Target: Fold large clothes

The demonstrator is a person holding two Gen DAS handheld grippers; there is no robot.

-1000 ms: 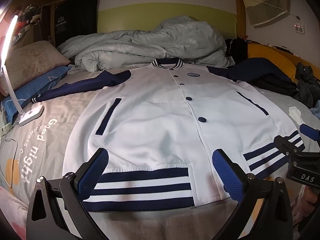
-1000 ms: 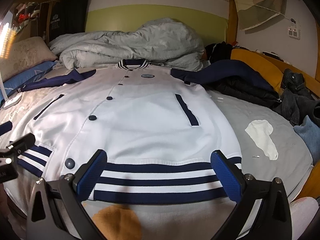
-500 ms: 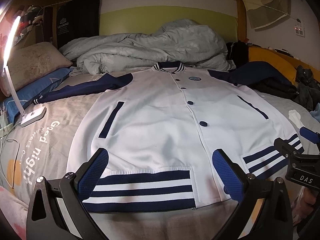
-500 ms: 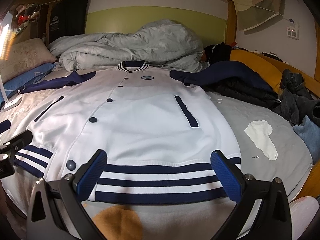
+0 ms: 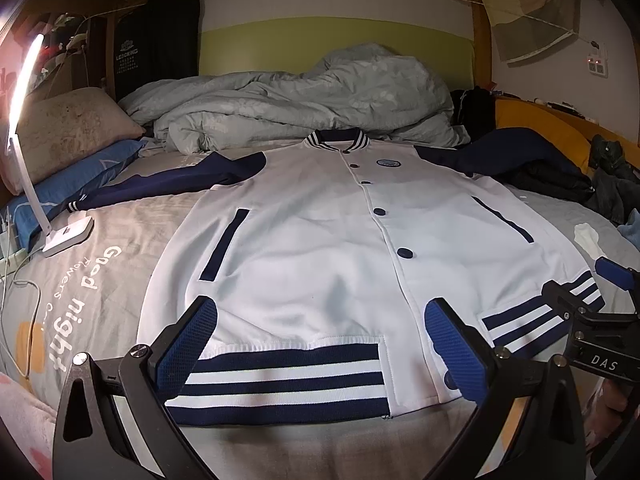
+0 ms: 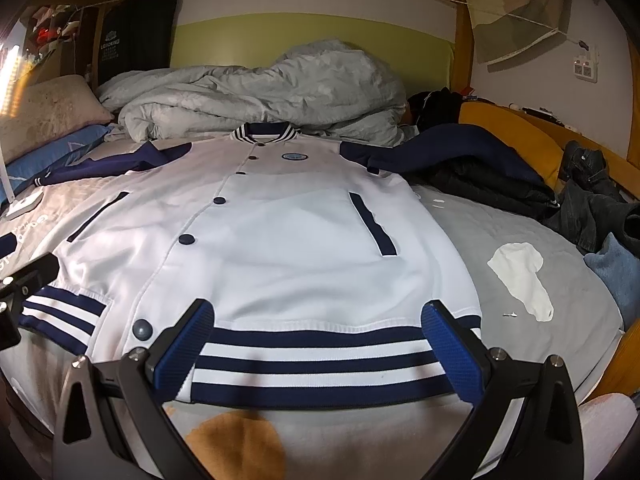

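Observation:
A white varsity jacket (image 5: 320, 240) with navy sleeves, navy buttons and a navy-striped hem lies flat, front up, on the bed; it also shows in the right wrist view (image 6: 288, 248). My left gripper (image 5: 320, 336) is open and empty, its blue pads hovering over the hem's left half. My right gripper (image 6: 320, 340) is open and empty over the hem's right half. The right gripper's tip shows at the right edge of the left wrist view (image 5: 592, 320).
A crumpled grey duvet (image 5: 304, 108) lies behind the collar. A lit white desk lamp (image 5: 64, 232) stands on the sheet at left beside pillows (image 5: 68, 136). Dark clothes (image 6: 500, 184) are piled at right, and a white scrap (image 6: 524, 276) lies on the sheet.
Both grippers have drawn back and lowered slightly toward the hem; the jacket sits a little lower and farther in both views. The jacket itself has not moved.

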